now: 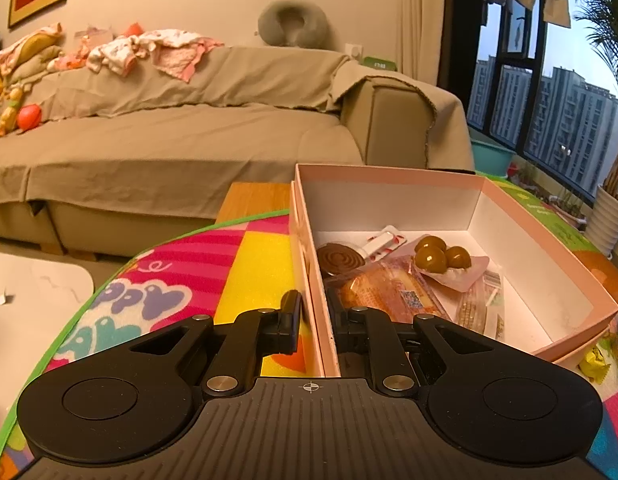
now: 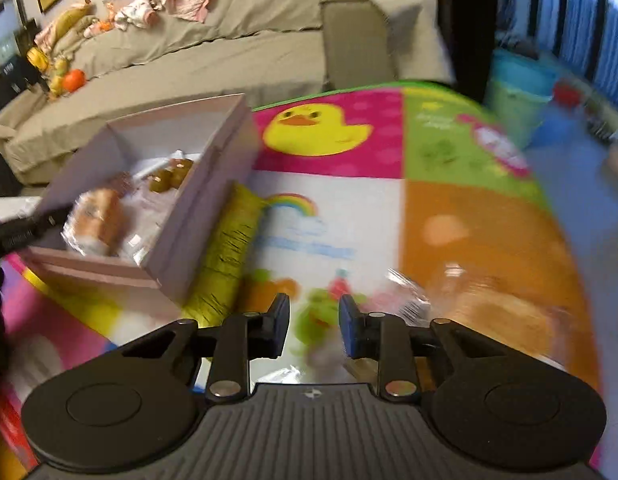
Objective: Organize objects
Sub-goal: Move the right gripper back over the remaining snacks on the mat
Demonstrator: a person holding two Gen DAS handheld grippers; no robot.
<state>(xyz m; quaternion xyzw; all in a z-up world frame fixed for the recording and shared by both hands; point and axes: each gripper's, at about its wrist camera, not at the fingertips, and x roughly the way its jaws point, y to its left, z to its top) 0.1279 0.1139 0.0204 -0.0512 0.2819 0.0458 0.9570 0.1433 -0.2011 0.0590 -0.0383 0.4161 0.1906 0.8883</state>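
Observation:
A pink open box [image 1: 549,264] stands on a colourful play mat [image 1: 253,264]. It holds wrapped bread [image 1: 385,292], three green balls in a wrapper [image 1: 437,254], a brown coil [image 1: 339,258] and a small white item [image 1: 383,240]. My left gripper [image 1: 315,312] is shut on the box's left wall, one finger inside and one outside. The box [image 2: 213,184] also shows at the left of the blurred right wrist view. My right gripper [image 2: 313,320] is open and empty above the mat [image 2: 389,216]. A wrapped bread pack [image 2: 493,308] lies on the mat just right of it.
A beige sofa [image 1: 189,128] with clothes and toys runs behind the mat. A yellow-green flat pack [image 2: 229,248] lies against the box's right side. A small yellow wrapped item [image 1: 595,364] lies by the box. A teal tub [image 2: 521,88] and windows stand at the right.

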